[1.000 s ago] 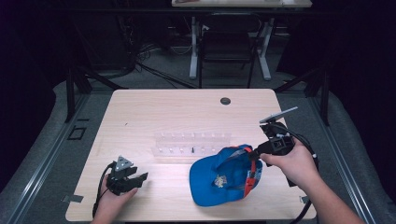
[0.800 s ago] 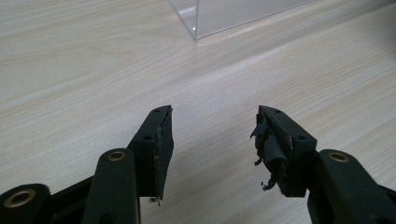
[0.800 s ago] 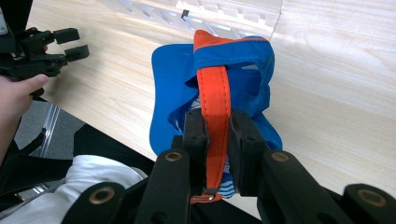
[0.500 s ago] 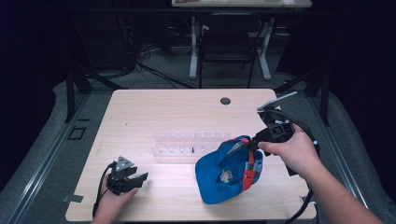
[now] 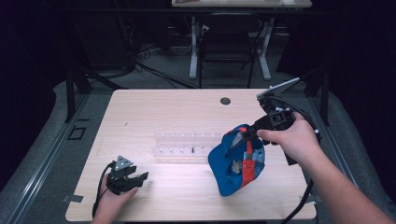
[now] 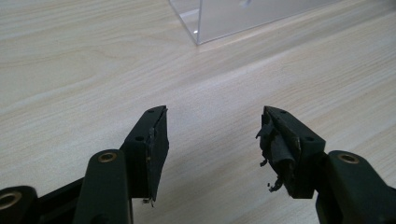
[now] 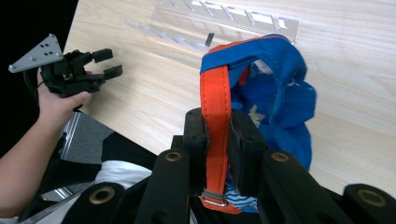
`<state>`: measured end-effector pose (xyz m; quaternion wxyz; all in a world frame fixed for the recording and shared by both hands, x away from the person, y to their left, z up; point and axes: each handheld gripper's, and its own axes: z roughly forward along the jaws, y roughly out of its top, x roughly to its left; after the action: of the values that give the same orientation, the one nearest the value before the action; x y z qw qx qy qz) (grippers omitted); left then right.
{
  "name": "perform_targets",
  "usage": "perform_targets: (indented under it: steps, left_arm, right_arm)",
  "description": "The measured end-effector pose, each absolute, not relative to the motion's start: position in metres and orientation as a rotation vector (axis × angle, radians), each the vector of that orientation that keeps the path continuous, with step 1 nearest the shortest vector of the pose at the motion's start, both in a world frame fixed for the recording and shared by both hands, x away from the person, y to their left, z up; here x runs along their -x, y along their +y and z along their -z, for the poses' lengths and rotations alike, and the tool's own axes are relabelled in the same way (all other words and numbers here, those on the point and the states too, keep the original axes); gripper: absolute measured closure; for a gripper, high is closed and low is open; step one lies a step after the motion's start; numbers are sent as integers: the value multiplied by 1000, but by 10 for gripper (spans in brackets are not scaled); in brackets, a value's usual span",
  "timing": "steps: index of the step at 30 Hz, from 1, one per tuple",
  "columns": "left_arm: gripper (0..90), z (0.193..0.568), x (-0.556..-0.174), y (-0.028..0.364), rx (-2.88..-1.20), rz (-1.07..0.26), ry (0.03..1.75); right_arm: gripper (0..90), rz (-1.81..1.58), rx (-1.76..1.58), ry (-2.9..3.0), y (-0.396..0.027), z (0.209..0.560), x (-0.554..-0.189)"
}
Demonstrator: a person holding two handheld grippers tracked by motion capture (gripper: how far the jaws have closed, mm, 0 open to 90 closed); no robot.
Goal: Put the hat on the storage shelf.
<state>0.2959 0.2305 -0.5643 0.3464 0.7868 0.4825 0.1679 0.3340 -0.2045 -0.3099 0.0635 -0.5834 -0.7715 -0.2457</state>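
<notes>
Cap (image 5: 236, 163) hangs from my right tool (image 5: 243, 136), jaws pinching its orange strap (image 7: 215, 121). Left tool (image 6: 212, 140) just spread wider, empty, over the surface (image 5: 163, 112).

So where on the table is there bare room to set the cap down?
Bare wood lies between the clear rack and the far edge, and between the left gripper and the blue cap. It is crowded around the rack and the right gripper.

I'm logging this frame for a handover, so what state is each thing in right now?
Blue cap: lifted by its strap, hanging, lower edge at the table.
Orange strap: pinched between jaws.
Right gripper: shut on the strap.
Left gripper: open, nothing between the jaws.
Clear rack: lying on the table.
</notes>
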Motion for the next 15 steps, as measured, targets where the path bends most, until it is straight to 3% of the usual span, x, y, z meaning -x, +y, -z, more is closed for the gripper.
perform_targets:
  steps: [15]
  left_arm:
    - [460,567,-295,227,-2082,-411,1219]
  right_arm:
    - [783,866,1821,-2204,-217,291,-346]
